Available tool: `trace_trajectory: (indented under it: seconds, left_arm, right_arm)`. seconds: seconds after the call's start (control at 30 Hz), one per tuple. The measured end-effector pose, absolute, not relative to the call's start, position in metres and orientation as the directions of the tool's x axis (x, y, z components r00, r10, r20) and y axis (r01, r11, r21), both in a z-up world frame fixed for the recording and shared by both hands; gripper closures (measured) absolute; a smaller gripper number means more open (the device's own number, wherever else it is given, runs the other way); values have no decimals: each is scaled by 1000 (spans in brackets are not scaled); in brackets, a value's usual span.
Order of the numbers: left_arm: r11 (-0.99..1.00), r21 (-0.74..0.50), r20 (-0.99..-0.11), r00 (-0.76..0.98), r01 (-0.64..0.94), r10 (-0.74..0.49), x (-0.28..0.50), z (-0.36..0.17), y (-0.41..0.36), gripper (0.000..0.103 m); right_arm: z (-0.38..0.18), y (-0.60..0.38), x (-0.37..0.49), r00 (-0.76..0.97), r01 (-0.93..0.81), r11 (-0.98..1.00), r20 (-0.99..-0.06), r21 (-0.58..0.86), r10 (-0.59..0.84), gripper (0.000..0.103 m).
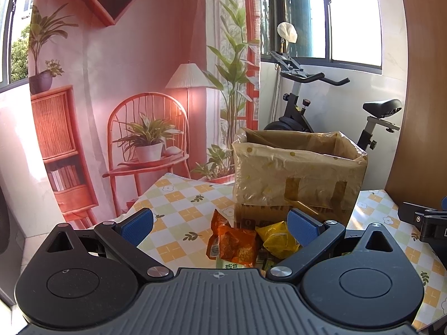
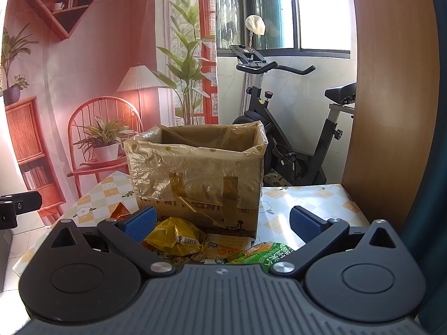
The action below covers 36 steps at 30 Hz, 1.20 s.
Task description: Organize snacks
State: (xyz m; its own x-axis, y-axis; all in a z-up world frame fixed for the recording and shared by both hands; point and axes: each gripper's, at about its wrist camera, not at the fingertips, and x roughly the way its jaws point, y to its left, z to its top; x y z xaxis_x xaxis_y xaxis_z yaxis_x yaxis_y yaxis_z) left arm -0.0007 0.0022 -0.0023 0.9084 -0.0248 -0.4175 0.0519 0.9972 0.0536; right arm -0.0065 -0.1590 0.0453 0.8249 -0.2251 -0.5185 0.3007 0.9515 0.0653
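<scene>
A cardboard box lined with a clear plastic bag stands open on the checked tablecloth; it also shows in the right wrist view. In front of it lie snack packets: an orange one, a yellow one, a pale cracker pack and a green one. My left gripper is open and empty, just short of the orange and yellow packets. My right gripper is open and empty, over the packets in front of the box.
A black exercise bike stands behind the table by the window. A wooden panel rises at the table's right edge. A printed room backdrop hangs at the back left. The right gripper's body shows at the left view's right edge.
</scene>
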Motion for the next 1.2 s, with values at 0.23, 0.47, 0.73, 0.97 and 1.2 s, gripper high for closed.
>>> trace_trajectory:
  seconds: [0.23,0.47,0.73,0.97,1.2]
  left_arm:
    - [997,46,-420,907,56,-32,-1,-3,2,0]
    - [998,34,-427,903,62,-42,2,-5,4,0]
    - [986,-134,-414,899,99,-147,13,-12,22,0]
    - [991,-115,-444,889,65,-110,47,-44,28,0]
    - [987,-61,-522,838,147,-157,78,-88,25,0]
  right_arm:
    - [45,-159,-7,825,300,952,-519,65,-225,0]
    - [45,-159,-8,825,300,952,-518,65,-225,0]
    - [38,-163,-6,848,292,954,-480,70,-224,0]
    - [21,-170,6,866,303,951,-434,63,-247,0]
    - [-15,-175,19,870,289,955,-437,73,-230,0]
